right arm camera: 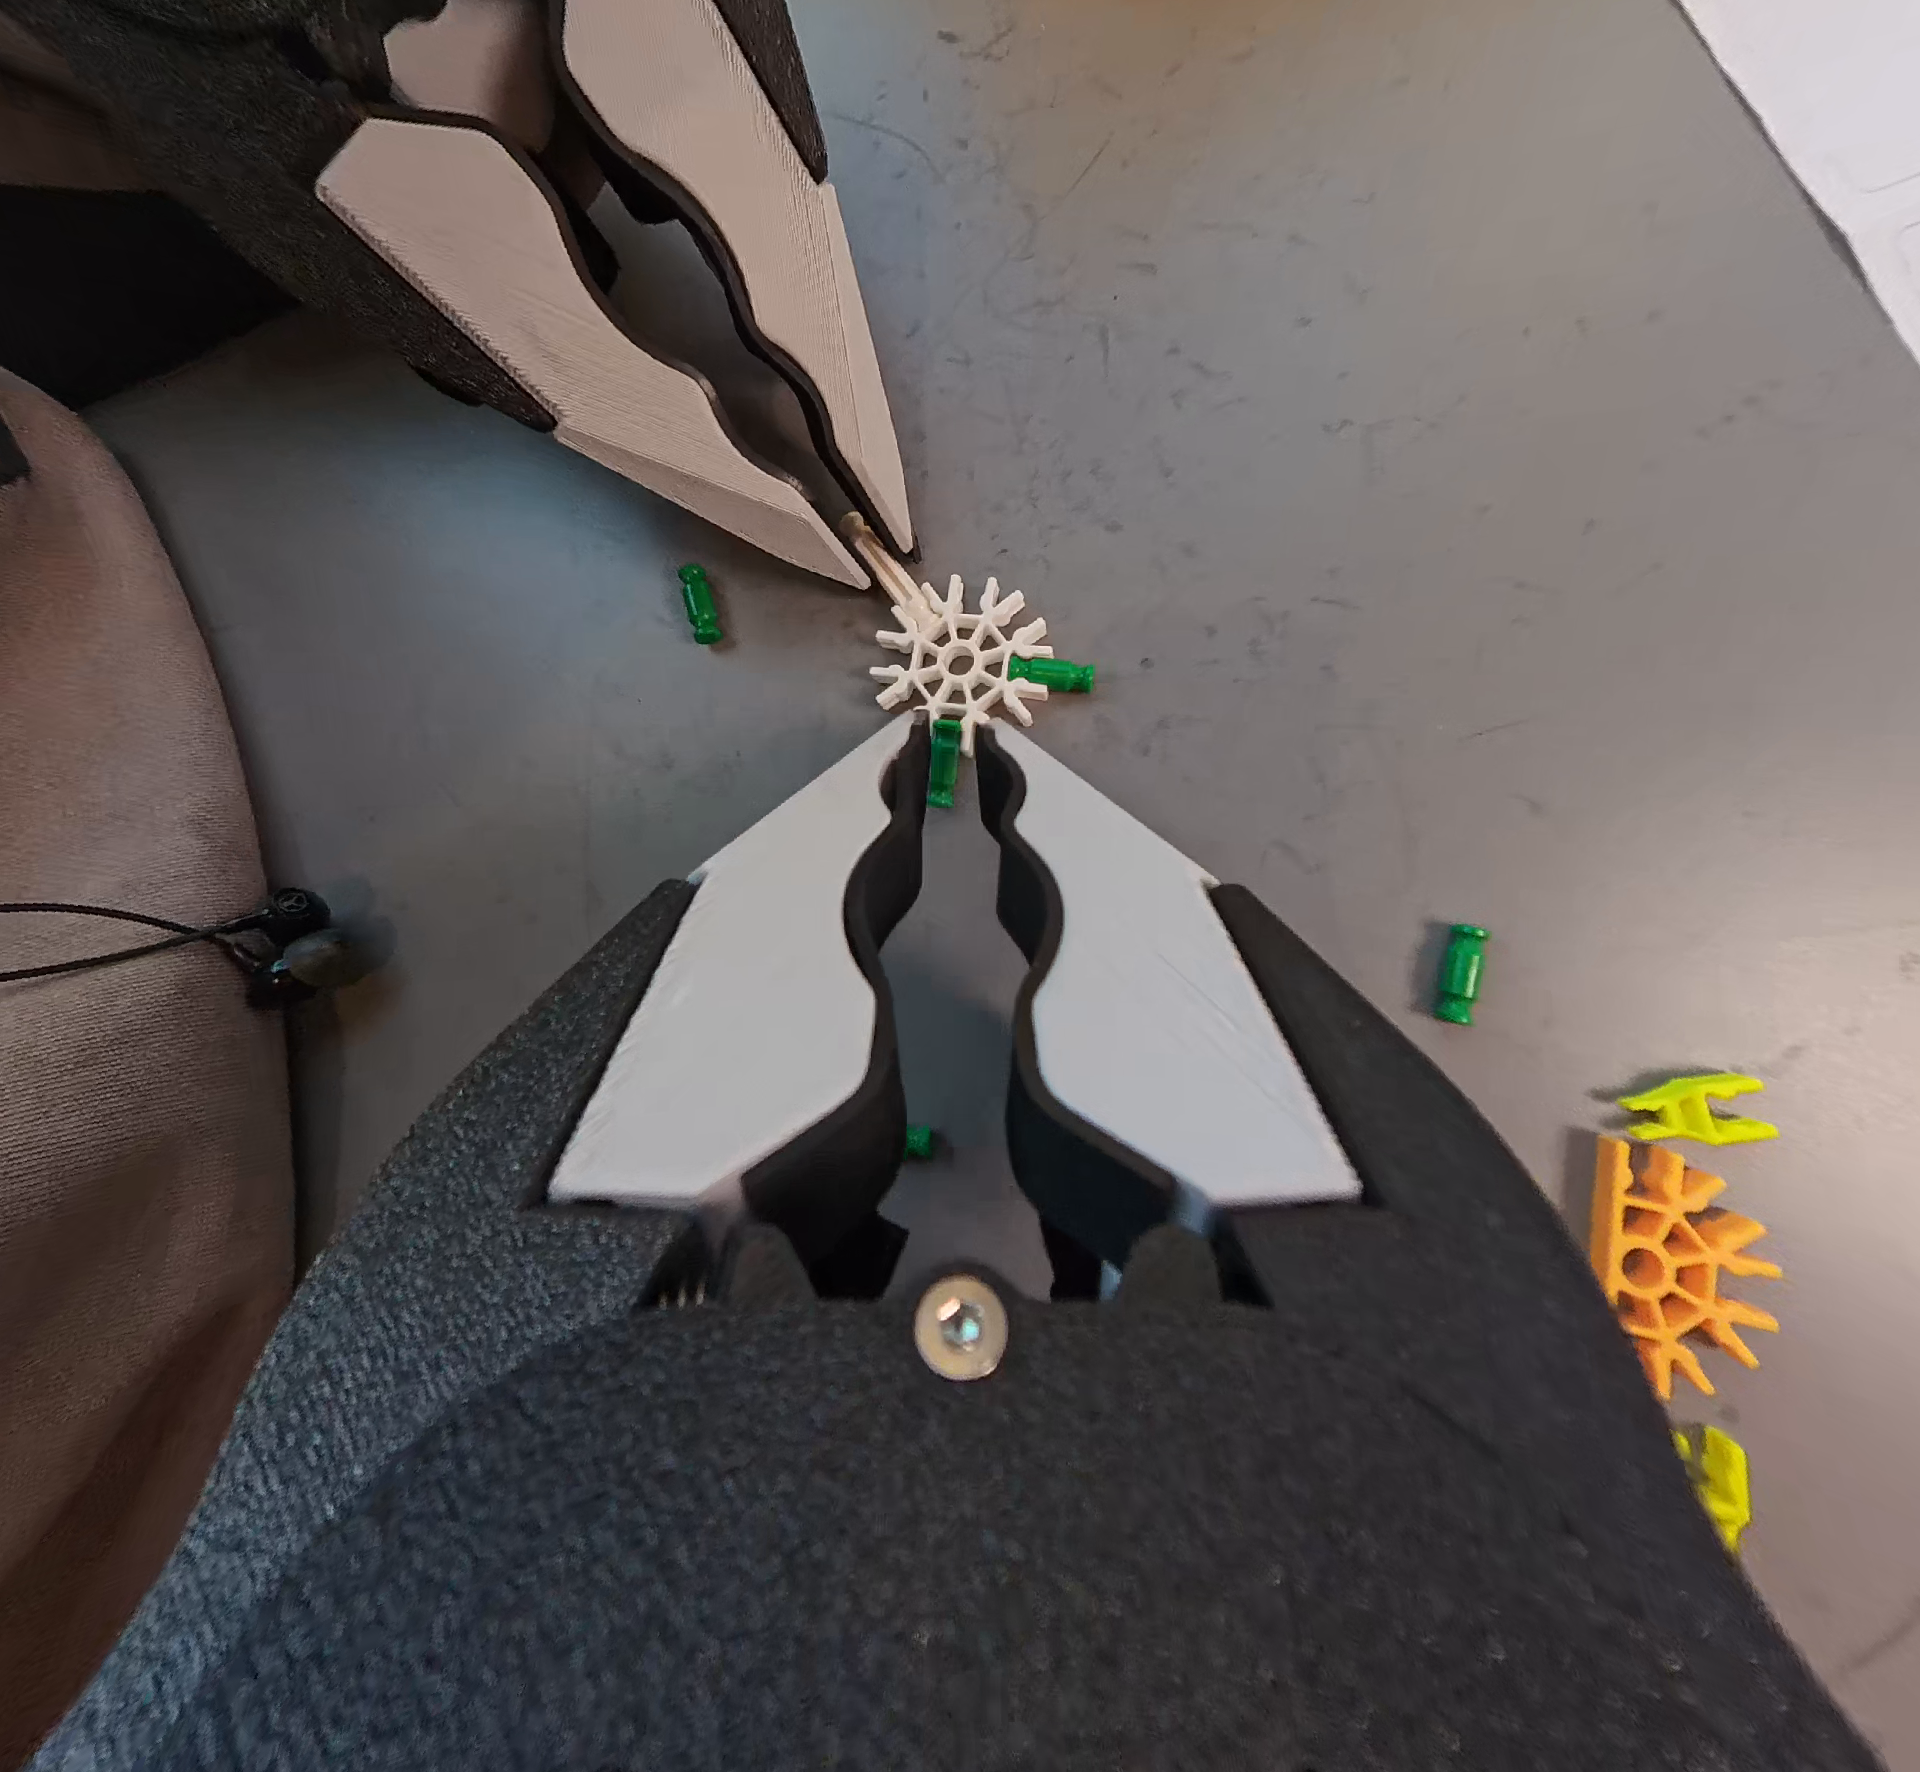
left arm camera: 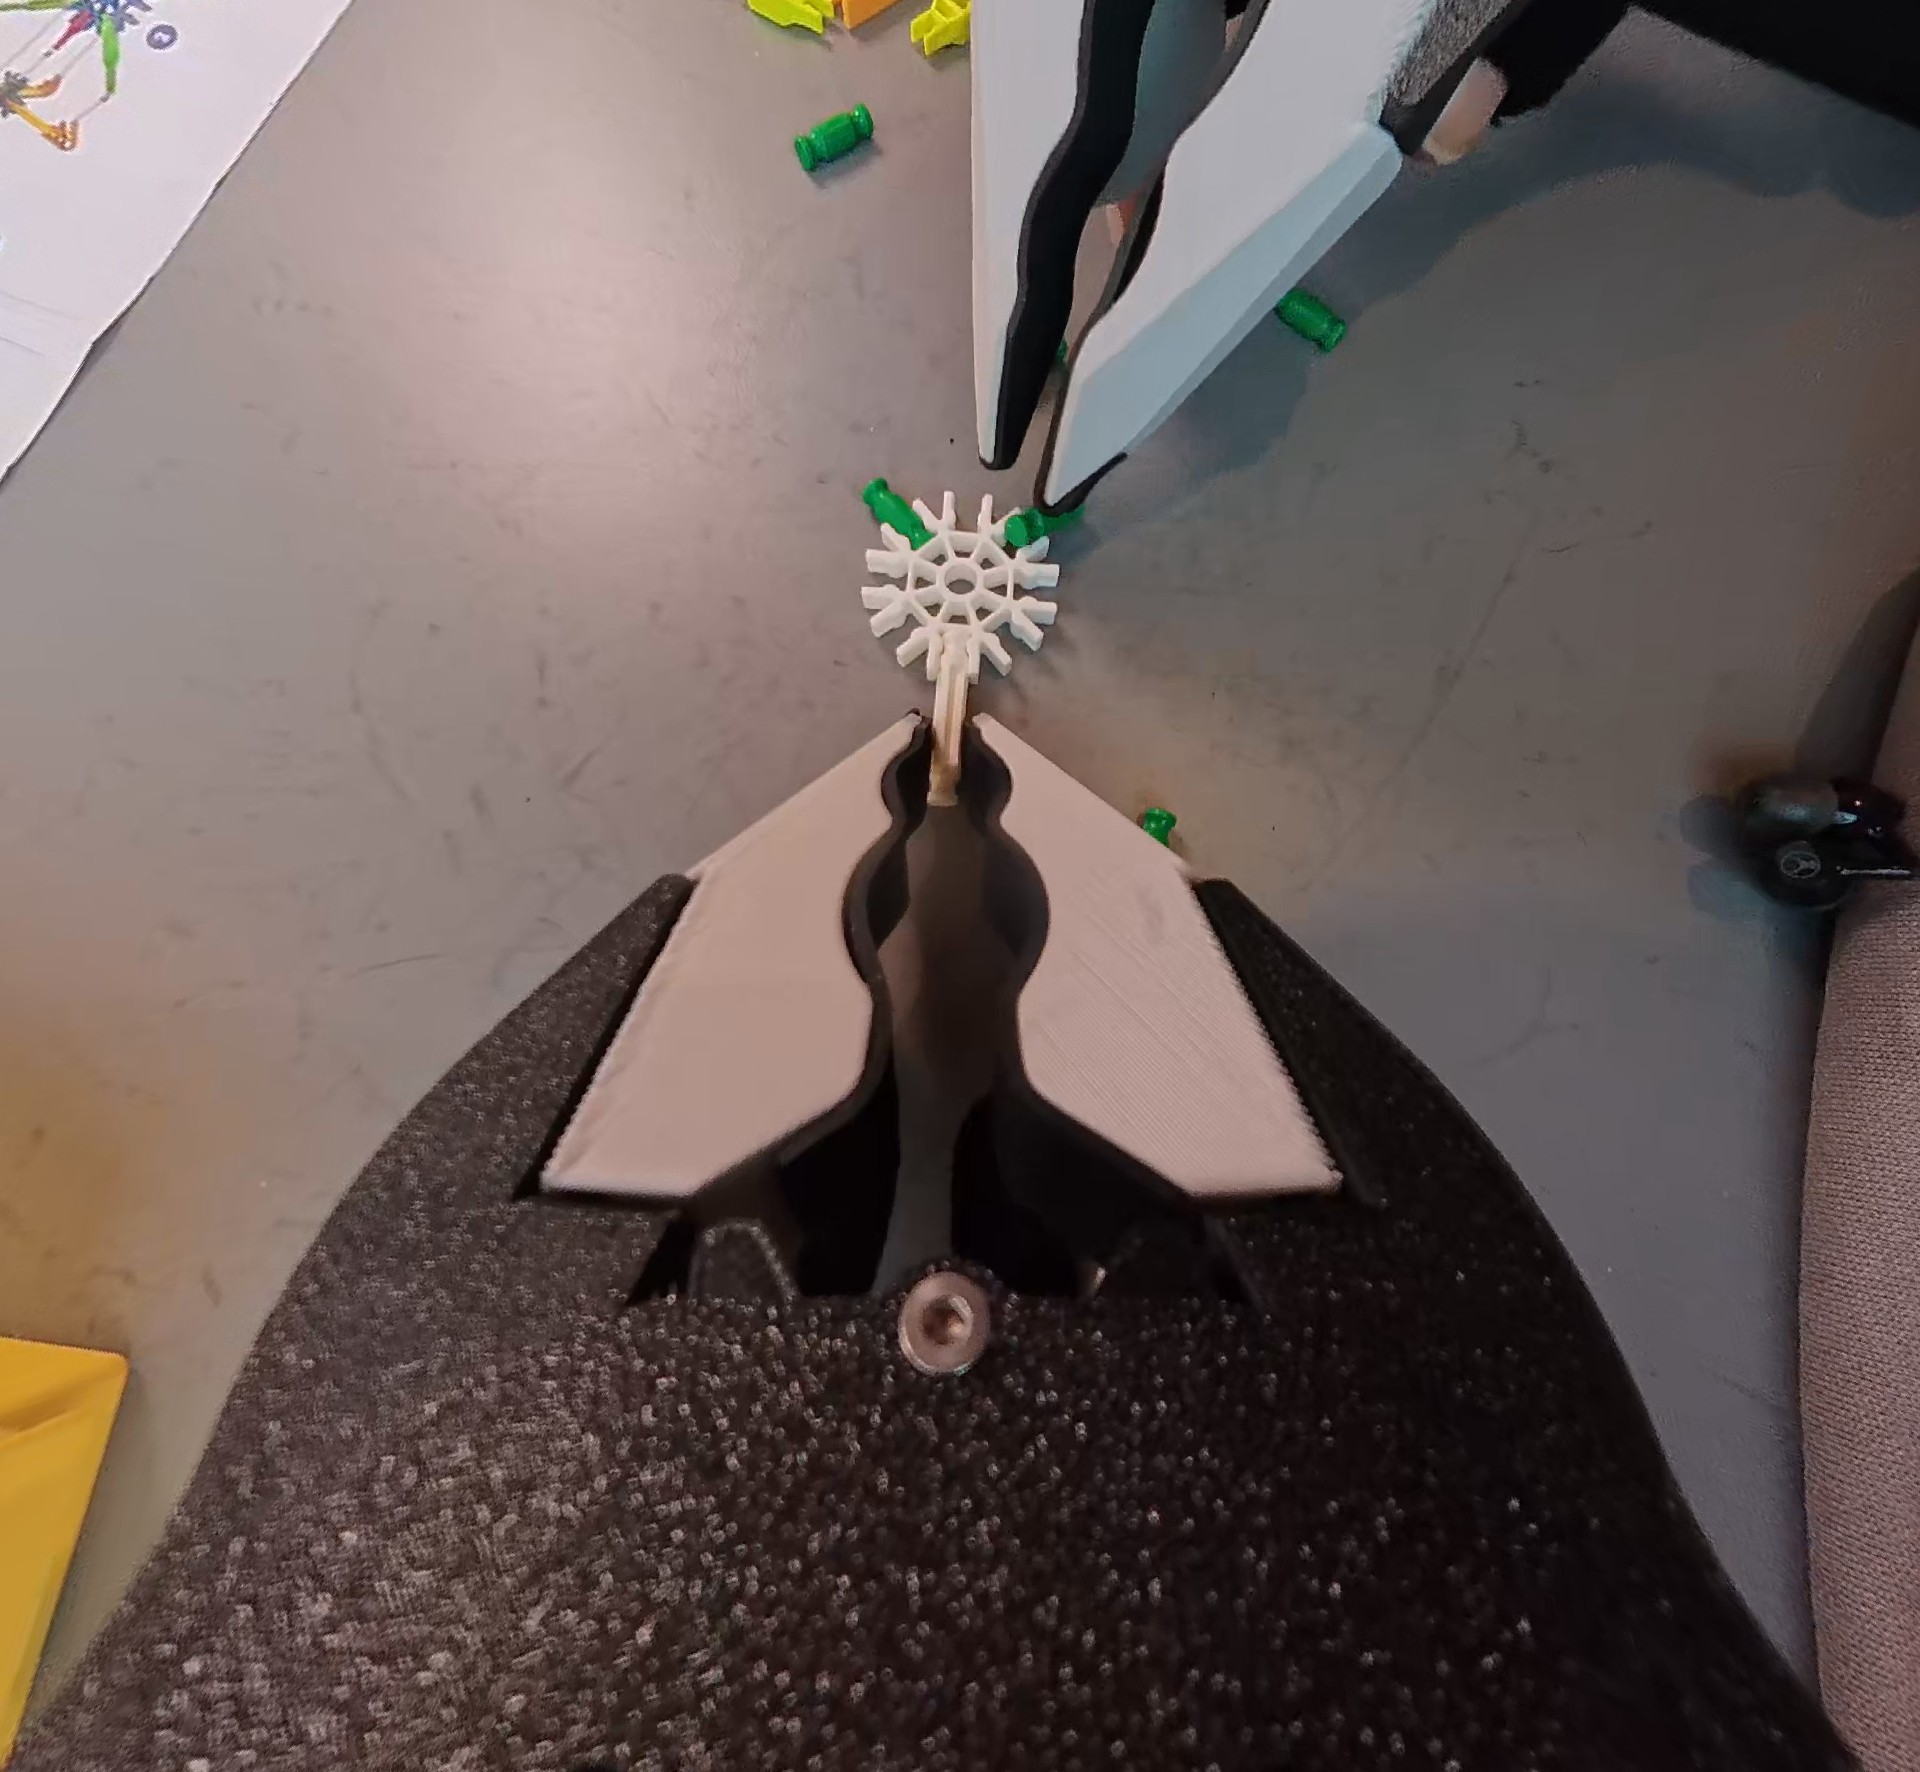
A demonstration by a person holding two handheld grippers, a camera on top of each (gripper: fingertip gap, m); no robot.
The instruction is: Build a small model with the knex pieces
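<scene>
A: What sits at the centre of the frame?
B: A white snowflake connector (left arm camera: 960,586), lying flat on the grey table (left arm camera: 416,579), with a pale rod (left arm camera: 948,725) plugged into one slot.
A: And the green pieces?
B: One short green rod (right arm camera: 1051,674) is clipped in on its right side in the right wrist view. Another green rod (right arm camera: 943,763) lies just below, possibly seated in a slot; the fingertips partly hide it.
</scene>
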